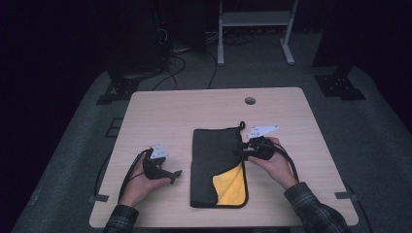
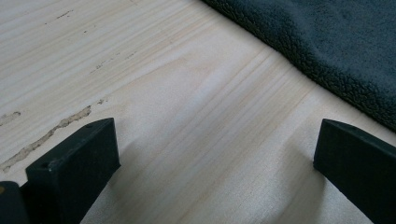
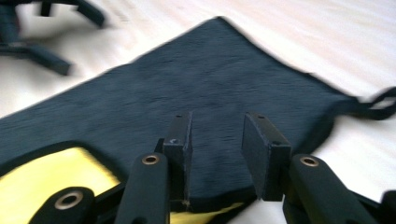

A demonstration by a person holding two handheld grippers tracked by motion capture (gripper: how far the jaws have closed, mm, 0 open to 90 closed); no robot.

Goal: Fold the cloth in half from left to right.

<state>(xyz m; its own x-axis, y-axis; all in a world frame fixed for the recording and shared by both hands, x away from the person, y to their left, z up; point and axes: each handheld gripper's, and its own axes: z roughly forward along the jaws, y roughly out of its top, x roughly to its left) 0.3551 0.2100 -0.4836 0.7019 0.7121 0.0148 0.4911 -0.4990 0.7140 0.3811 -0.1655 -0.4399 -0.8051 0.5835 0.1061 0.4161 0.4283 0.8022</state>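
Here, one cloth (image 1: 214,160), dark grey with a yellow underside, lying folded flat near the middle of the table (image 1: 160,111), slightly toward the near edge. One corner turned back toward the near edge, showing one yellow patch; one small loop at the cloth's far right corner. One round hole (image 1: 250,101) in the table near the far edge.

Two hand-held grippers, one per hand. Left hand-held gripper (image 1: 174,175) resting on bare wood left of the cloth, well short of touching it; jaws spread wide with nothing between them, seen plainly in the left gripper view, cloth edge (image 2: 345,51) off to one side. Right hand-held gripper (image 1: 241,149) at the cloth's right edge, above the fabric; jaws partly parted in the right gripper view (image 3: 215,156), grasping nothing, cloth lying beneath them rather than pinched.
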